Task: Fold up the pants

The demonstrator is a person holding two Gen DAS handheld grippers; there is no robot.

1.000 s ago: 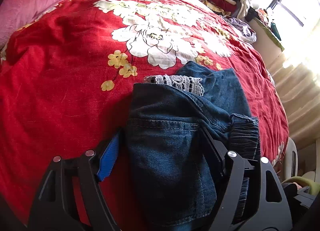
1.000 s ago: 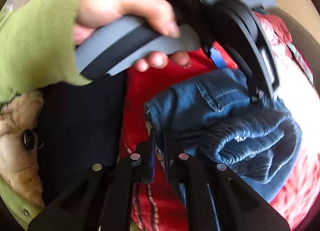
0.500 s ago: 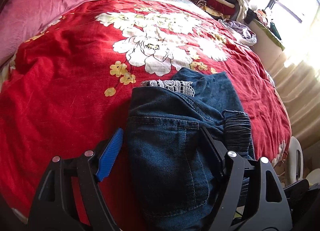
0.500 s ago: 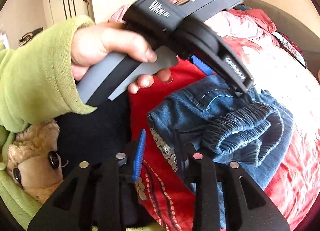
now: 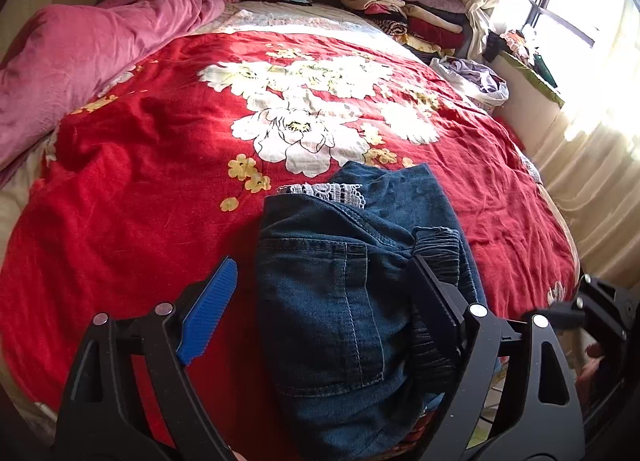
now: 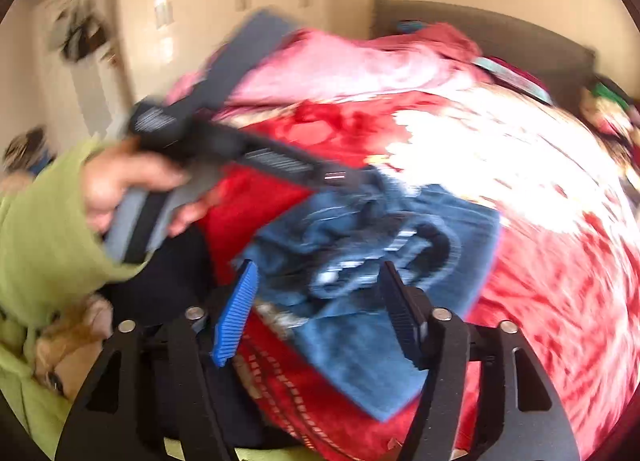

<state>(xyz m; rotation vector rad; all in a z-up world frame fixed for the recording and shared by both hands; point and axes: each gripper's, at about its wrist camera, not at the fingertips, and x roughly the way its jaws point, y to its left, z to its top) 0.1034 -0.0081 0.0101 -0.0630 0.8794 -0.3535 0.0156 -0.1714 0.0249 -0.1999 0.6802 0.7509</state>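
Now the folded pants (image 5: 344, 301) are seen lying as a compact denim bundle on the red flowered bedspread (image 5: 132, 197), near the edge of the bed closest to the person, with a strip of white lace (image 5: 324, 192) showing at the far fold and a gathered waistband (image 5: 438, 245) on the right side. The bundle is unchanged from a second ago. The left gripper (image 5: 320, 313) is held above the near end of the bundle with its fingers spread wide to either side; they have just been opening a little further, and the denim is framed between them but not pressed. More of the bed is taken in than in the earlier left wrist view. The right gripper (image 6: 316, 313), which was clamped shut at the bundle's corner a second ago, is now released: its fingers have just been opening, and the pants (image 6: 372, 261) are seen beyond the tips, not gripped. The right wrist view is heavily blurred. In it the left hand (image 6: 120, 185), in a green sleeve (image 6: 44, 229), is seen around the handle of its gripper. A pink quilt (image 5: 80, 45) and stacked clothes (image 5: 404, 13) are seen at the head of the bed.
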